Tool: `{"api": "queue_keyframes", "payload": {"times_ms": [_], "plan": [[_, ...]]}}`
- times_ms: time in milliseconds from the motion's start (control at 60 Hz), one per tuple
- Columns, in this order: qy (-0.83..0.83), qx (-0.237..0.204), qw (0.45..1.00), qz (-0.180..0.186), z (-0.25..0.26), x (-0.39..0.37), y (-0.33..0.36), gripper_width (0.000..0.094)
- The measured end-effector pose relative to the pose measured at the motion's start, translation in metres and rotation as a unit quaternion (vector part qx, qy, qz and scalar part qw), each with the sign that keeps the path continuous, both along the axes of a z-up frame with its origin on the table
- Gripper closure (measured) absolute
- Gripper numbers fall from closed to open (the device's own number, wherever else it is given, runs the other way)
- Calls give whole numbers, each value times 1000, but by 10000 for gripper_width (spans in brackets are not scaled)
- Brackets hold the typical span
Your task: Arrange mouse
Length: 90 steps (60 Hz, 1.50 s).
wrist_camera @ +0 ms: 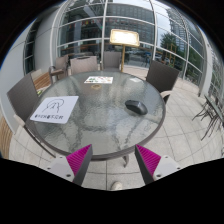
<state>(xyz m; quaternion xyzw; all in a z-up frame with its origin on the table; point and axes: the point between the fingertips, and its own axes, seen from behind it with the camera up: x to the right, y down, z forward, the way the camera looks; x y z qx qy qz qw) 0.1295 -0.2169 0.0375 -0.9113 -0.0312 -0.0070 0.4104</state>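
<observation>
Magenta-padded tongs (113, 160) nearest camera, fingers spread wide, nothing between them, hovering off near rim of round glass-topped desk (60, 135). Small dark grey computer mouse (135, 106) lies on glass well beyond fingertips, at about 1 o'clock from tongs' midline, nearer right finger. Long axis appears to run roughly 10-to-4 across approach line. White printed mat (52, 109) sits at 10 o'clock, apart from mouse. Judgement: reach forward, slightly right, wrist rotated to straddle mouse's narrow sides.
</observation>
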Motion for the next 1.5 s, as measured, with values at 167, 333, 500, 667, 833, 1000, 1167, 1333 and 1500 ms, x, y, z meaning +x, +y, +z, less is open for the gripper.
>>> {"api": "queue_keyframes", "payload": {"times_ms": [167, 333, 500, 667, 833, 1000, 1167, 1333, 1500], "plan": [[-8, -17, 999, -31, -24, 63, 54, 85], [-18, -22, 999, -38, -40, 105, 126, 85], [-25, -17, 999, -21, -44, 123, 199, 81], [-17, -24, 999, -16, -50, 135, 252, 91], [3, -29, 999, -39, -51, 149, 284, 207], [18, -36, 998, -50, -54, 147, 298, 459], [2, -60, 996, -69, -54, 148, 297, 576], [-8, -41, 995, -93, 16, 123, 306, 615], [4, 61, 995, -83, 158, 22, 330, 616]]}}
